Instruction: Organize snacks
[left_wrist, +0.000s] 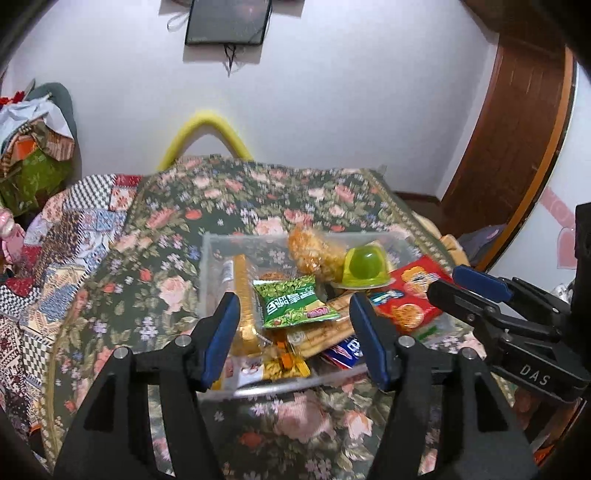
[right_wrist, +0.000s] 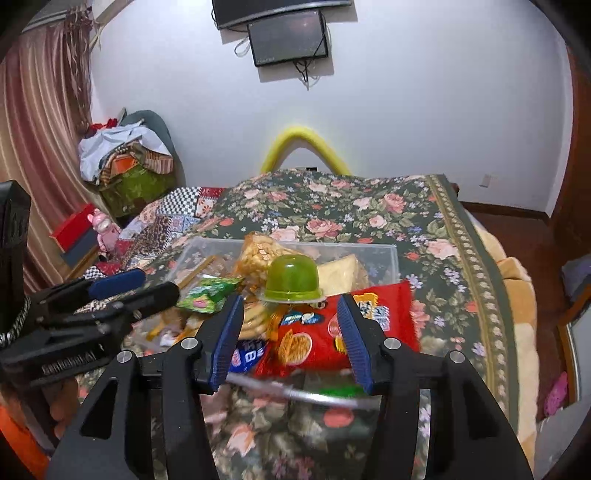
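Observation:
A clear plastic bin (left_wrist: 212, 254) (right_wrist: 388, 254) full of snacks sits on a floral bedspread. In it lie a green packet (left_wrist: 291, 302) (right_wrist: 210, 293), a green jelly cup (left_wrist: 364, 267) (right_wrist: 291, 280) upside down, an orange snack bag (left_wrist: 314, 251) (right_wrist: 258, 254), a red cracker bag (left_wrist: 410, 291) (right_wrist: 317, 336) and a blue packet (left_wrist: 345, 350) (right_wrist: 249, 354). My left gripper (left_wrist: 295, 328) (right_wrist: 144, 284) is open and empty above the bin's near left side. My right gripper (right_wrist: 291, 332) (left_wrist: 450, 280) is open and empty over the red bag.
The floral bedspread (left_wrist: 177, 236) (right_wrist: 424, 229) covers the bed. A patchwork quilt (left_wrist: 55, 258) lies to the left. A yellow foam arch (right_wrist: 306, 144) stands behind the bed. A wooden door frame (left_wrist: 517, 147) is at the right.

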